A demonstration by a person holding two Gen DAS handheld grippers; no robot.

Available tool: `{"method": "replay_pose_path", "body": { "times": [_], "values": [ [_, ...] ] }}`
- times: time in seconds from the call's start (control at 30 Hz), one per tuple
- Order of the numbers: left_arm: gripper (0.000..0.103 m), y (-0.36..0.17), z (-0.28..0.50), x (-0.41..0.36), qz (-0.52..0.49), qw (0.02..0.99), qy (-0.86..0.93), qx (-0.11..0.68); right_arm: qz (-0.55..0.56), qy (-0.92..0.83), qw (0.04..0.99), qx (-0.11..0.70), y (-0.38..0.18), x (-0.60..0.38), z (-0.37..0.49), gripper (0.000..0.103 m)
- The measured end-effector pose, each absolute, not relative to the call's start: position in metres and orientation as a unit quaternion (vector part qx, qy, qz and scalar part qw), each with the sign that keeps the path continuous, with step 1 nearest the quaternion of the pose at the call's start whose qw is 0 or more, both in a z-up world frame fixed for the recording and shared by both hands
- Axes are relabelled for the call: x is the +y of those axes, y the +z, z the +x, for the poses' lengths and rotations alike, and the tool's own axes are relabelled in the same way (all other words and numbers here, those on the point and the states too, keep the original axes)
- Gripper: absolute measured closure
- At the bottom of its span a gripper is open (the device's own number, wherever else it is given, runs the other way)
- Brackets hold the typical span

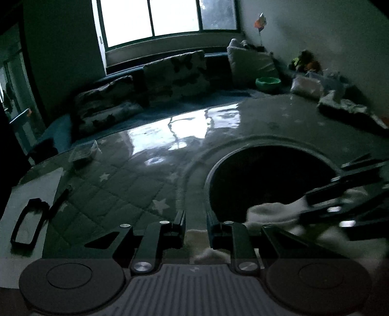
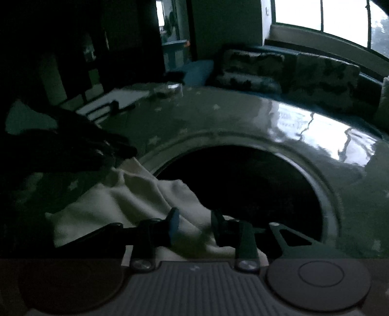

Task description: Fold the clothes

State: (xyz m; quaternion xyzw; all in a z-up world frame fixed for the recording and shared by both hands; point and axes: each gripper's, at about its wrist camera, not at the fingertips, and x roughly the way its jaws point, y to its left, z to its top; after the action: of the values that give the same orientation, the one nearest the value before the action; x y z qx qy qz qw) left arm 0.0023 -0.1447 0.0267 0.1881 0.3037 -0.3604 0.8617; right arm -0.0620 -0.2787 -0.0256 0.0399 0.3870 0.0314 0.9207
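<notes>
The left gripper (image 1: 196,227) has its fingers apart, with a gap between them, and nothing is pressed in this gap; a piece of the white garment (image 1: 269,214) lies under and just beyond them. The right gripper (image 2: 193,224) also has its fingers apart, and the white garment (image 2: 136,199) lies crumpled between and under them, but I cannot tell if they pinch it. The garment is spread at the near edge of the surface (image 2: 243,116), partly over the rim of a big round dark opening (image 2: 248,184) in the middle. In the right wrist view the left gripper is a dark blurred shape at the left, touching the far end of the cloth.

The surface is glossy, with a star-pattern quilt visible through it. A black frame-like object (image 1: 28,226) lies near its left edge. Near the far right corner lies a pile of cloth (image 1: 350,109). Beyond the far edge stand patterned cushions (image 1: 175,75), a green bowl (image 1: 267,83) and a bright window (image 1: 167,19).
</notes>
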Motion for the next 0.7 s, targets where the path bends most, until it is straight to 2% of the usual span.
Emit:
{"method": "replay_pose_path", "body": {
  "times": [0.33,0.4,0.57,0.67,0.7],
  "values": [
    [0.08,0.022,-0.036,-0.125,0.176,0.851,-0.381,0.315,0.051,-0.011,0.918,0.393,-0.035,-0.275,-0.042,0.08],
    [0.071,0.018,-0.029,-0.124,0.169,0.855,-0.364,0.329,0.055,-0.008,0.918,0.392,-0.036,-0.276,-0.043,0.079],
    [0.061,0.008,-0.013,-0.13,0.162,0.855,-0.345,0.353,0.057,-0.006,0.925,0.375,-0.028,-0.274,-0.051,0.079],
    [0.063,0.005,-0.007,-0.133,0.152,0.855,-0.343,0.358,0.042,-0.004,0.931,0.363,-0.02,-0.267,-0.062,0.078],
    [0.072,0.004,-0.007,-0.133,0.151,0.855,-0.344,0.356,0.036,-0.002,0.933,0.359,-0.018,-0.264,-0.066,0.078]
  ]
}}
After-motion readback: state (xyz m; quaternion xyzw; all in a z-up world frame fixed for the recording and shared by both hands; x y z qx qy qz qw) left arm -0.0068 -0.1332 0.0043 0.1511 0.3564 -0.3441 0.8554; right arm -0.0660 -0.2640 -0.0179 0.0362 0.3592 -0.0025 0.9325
